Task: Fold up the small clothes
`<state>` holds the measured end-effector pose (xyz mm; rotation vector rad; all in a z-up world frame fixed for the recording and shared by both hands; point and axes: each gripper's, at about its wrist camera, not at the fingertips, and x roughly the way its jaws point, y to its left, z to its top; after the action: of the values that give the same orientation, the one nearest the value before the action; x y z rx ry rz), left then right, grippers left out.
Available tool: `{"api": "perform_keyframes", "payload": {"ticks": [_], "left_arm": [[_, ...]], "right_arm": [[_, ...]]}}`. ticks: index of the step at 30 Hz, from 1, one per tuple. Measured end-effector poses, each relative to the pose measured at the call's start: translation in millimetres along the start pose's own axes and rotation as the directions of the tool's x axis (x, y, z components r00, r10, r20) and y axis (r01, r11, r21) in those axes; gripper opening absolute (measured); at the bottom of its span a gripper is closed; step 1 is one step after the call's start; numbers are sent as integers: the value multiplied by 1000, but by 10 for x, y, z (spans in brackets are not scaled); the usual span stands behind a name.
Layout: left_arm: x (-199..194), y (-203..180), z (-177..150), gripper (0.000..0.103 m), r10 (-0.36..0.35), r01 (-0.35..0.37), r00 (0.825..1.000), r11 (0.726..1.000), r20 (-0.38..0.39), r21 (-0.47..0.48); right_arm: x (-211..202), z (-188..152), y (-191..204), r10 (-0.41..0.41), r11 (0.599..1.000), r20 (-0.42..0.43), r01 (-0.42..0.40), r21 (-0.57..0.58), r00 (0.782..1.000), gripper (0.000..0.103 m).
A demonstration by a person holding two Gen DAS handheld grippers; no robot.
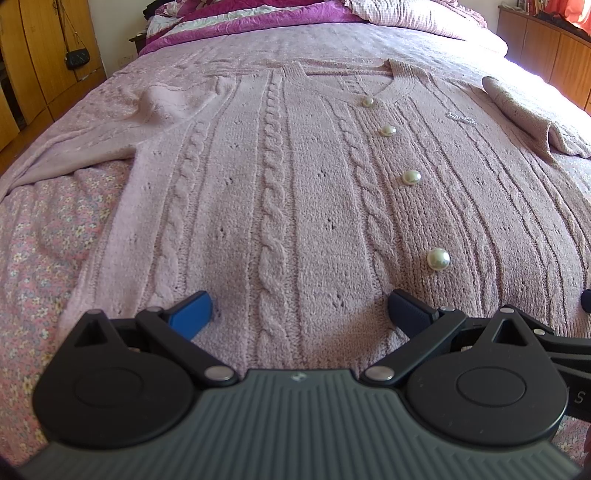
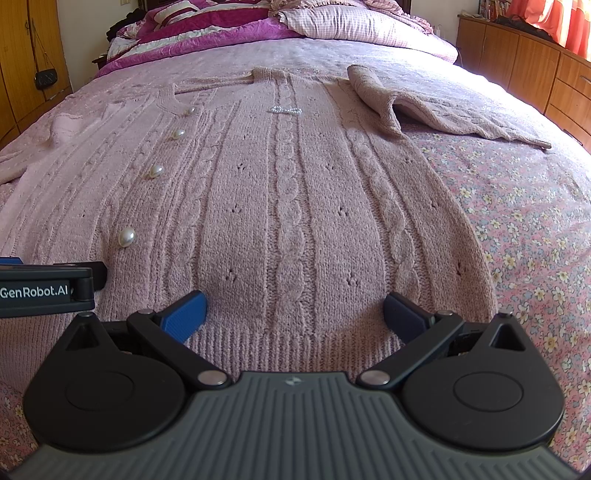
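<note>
A pink cable-knit cardigan [image 1: 295,177] with pearl buttons [image 1: 438,258] lies flat, front up, on the bed, its hem toward me. It also shows in the right wrist view [image 2: 288,192]. Its right sleeve [image 2: 424,107] is folded in over the shoulder; the left sleeve [image 1: 74,155] spreads out sideways. My left gripper [image 1: 299,310] is open, its blue fingers resting over the hem left of the button row. My right gripper [image 2: 293,312] is open over the hem's right half. The left gripper's side [image 2: 48,291] shows at the right view's left edge.
The bed has a pink floral cover [image 2: 517,206]. A purple quilt [image 2: 207,33] and pillows [image 2: 362,22] lie at the head. Wooden cabinets [image 2: 535,62] stand along the right, a wardrobe [image 1: 40,55] with a hanging black bag [image 1: 77,59] on the left.
</note>
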<state>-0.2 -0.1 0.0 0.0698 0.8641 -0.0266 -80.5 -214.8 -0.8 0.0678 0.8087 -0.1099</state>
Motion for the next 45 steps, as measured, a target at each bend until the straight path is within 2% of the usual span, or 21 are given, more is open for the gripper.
{"api": "perform_keyframes", "payload": {"ticks": [36,45], "left_arm": [[10,14,13,103,-5,5,1000,1000,-7,-9],[-3,57,67,103,-29,29,999,999,-27,-26]], "right_arm": [[19,-2,11,-7,1000,-8,7,4,1000,103],[-2,111,-120,80,997,-64,-79,27,995,103]]}}
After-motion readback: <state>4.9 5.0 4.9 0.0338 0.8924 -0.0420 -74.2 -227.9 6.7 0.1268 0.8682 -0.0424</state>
